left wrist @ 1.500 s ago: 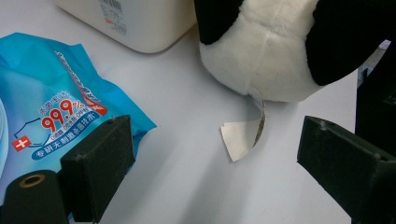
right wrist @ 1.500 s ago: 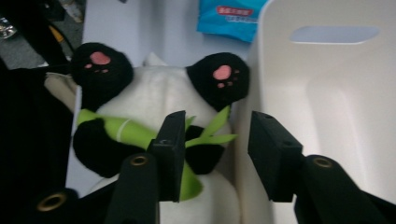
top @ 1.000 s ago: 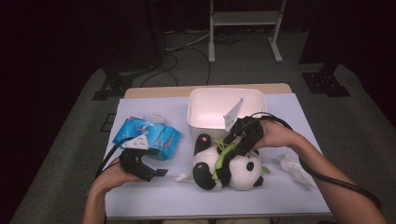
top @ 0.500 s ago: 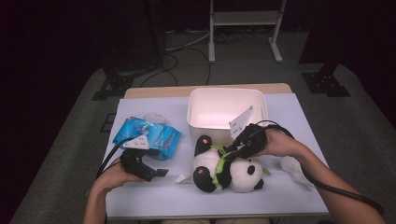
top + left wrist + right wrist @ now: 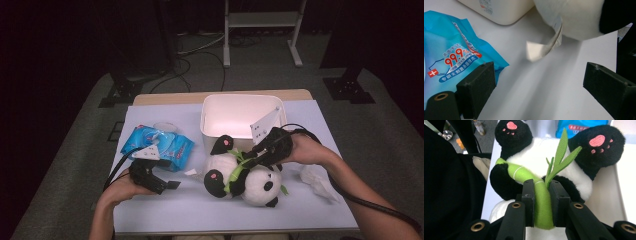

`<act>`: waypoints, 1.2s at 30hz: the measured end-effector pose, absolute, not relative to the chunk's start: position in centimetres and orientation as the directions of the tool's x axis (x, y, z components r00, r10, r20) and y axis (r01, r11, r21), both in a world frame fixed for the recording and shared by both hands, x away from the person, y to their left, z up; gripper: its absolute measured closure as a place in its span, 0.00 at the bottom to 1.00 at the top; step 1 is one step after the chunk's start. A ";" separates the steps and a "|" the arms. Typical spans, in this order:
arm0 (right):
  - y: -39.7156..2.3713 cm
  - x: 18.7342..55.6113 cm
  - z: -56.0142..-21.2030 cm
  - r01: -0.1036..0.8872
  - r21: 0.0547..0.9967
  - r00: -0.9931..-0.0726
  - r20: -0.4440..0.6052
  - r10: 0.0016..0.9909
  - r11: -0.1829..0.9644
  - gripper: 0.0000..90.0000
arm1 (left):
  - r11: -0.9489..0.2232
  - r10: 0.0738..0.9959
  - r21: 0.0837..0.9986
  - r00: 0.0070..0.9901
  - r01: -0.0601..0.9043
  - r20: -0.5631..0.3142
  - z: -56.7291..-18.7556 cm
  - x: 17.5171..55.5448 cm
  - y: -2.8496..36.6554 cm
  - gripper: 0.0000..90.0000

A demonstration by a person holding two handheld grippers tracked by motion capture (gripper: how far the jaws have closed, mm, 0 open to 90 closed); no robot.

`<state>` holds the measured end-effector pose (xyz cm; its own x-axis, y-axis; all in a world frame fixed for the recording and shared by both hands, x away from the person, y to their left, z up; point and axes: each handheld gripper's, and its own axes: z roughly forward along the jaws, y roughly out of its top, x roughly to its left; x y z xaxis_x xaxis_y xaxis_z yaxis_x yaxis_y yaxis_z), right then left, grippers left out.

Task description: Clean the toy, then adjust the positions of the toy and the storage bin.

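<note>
A black-and-white panda plush [image 5: 250, 182] lies on the table just in front of the white bin [image 5: 206, 120], hugging a green bamboo stalk [image 5: 542, 205]. My right gripper [image 5: 244, 161] reaches over it from the right. Its jaws have just been closing, and in the right gripper view the pads [image 5: 528, 192] press on the stalk from both sides, with the panda's [image 5: 534, 157] pink-soled feet beyond. My left gripper [image 5: 167, 184] rests open at the front left. Between its fingers [image 5: 477, 87] there is only bare table, with the panda's white tag [image 5: 546, 47] ahead.
A blue wet-wipes pack [image 5: 160, 145] lies left of the bin, right behind the left gripper. A crumpled white tissue [image 5: 315, 177] lies under the right forearm, near the table's right side. The bin holds nothing that I can see.
The right gripper's jaws closed on the bamboo stalk, and that hand drew slightly right and up with the panda. The left hand stayed put.
</note>
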<state>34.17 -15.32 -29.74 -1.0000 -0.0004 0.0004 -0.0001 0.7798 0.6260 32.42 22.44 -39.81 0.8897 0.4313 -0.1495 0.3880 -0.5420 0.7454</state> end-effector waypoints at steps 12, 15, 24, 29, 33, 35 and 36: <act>-16.0 33.9 -27.2 -0.008 0.622 -0.999 -0.030 0.013 0.783 0.84 | -0.542 0.427 0.741 0.889 0.397 -0.165 -40.2 32.5 22.4 0.11; -16.3 33.8 -26.7 -0.008 0.625 -0.999 -0.036 0.019 0.780 0.84 | -0.546 0.425 0.739 0.890 0.396 -0.163 -40.2 32.5 22.2 0.11; -16.9 33.6 -24.8 -0.005 0.628 -0.998 -0.056 0.039 0.778 0.84 | -0.539 0.427 0.747 0.891 0.388 -0.155 -39.9 32.4 22.4 0.11; -17.0 33.7 -23.9 -0.005 0.624 -0.996 -0.070 0.050 0.782 0.84 | -0.543 0.425 0.744 0.892 0.389 -0.157 -40.0 32.4 22.4 0.11; -17.2 33.9 -23.0 -0.002 0.622 -0.995 -0.077 0.059 0.783 0.84 | -0.542 0.425 0.743 0.891 0.393 -0.161 -40.1 32.5 22.4 0.11; -17.3 34.1 -22.5 -0.003 0.624 -0.994 -0.085 0.064 0.782 0.84 | -0.540 0.425 0.745 0.891 0.391 -0.160 -40.1 32.5 22.4 0.11; -17.4 34.1 -22.2 -0.001 0.625 -0.994 -0.086 0.067 0.781 0.84 | -0.540 0.424 0.746 0.892 0.390 -0.159 -40.0 32.6 22.5 0.11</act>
